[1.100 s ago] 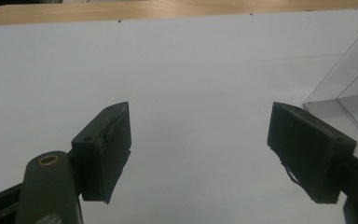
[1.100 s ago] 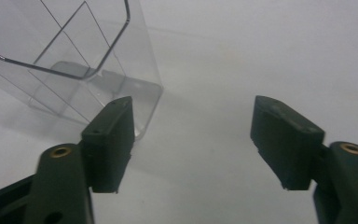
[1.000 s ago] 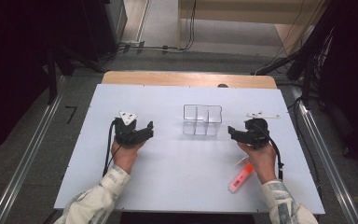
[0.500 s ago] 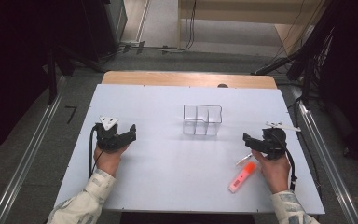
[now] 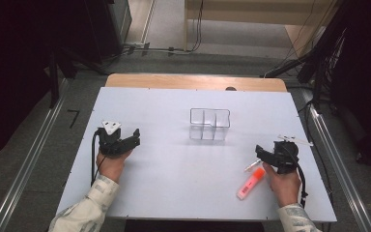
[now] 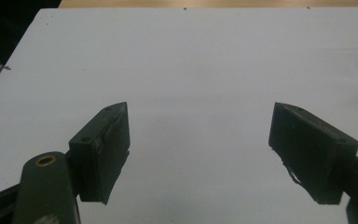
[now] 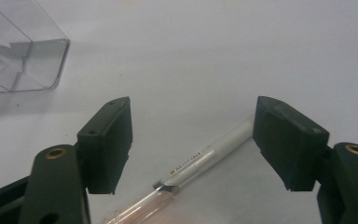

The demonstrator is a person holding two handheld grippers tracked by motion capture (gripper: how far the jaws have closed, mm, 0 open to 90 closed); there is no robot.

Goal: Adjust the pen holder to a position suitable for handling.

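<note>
Jaws of your right gripper (image 7: 193, 149) are closing around, not yet pinching, the white-barrelled pen (image 7: 200, 161) lying diagonally across them near the worktop's (image 5: 174, 183) right edge, beside the orange highlighter (image 5: 250, 183); your left gripper (image 6: 198, 154) is hanging open, far off.

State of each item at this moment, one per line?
Clear divided box: upright, empty.
Orange highlighter: lying flat on the table, untouched.
White pen: lying flat between the right jaws, not gripped.
Left hand-held gripper: open, nothing between jaws.
Right hand-held gripper: open, jaws have just been closing.
</note>
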